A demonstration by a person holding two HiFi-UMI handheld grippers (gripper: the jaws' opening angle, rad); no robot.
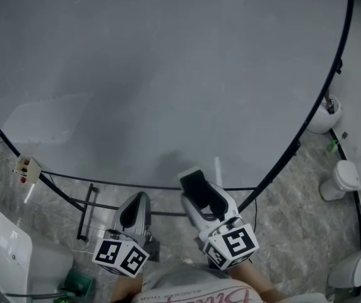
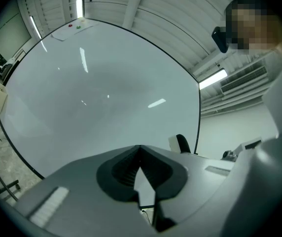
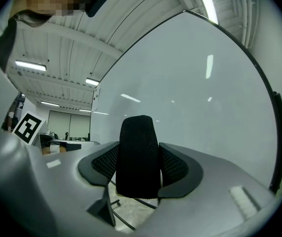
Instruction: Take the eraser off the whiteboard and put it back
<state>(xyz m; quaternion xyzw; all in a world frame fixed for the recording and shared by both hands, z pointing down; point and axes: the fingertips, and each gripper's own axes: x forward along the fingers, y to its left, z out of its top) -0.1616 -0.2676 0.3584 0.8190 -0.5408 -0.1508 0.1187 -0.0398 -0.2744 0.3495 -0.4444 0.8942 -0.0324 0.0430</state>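
Eraser likely light, felt-soft, gripped by its sides in right tongs | left tongs closed, empty | whiteboard just ahead.

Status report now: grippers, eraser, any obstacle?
Left gripper shut, empty. Right gripper shut on eraser, near whiteboard lower edge. No obstacle seen.

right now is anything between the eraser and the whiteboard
Nothing visible does. The eraser is clamped in the right gripper, which points at the whiteboard, and the stretch of board ahead of it looks bare.
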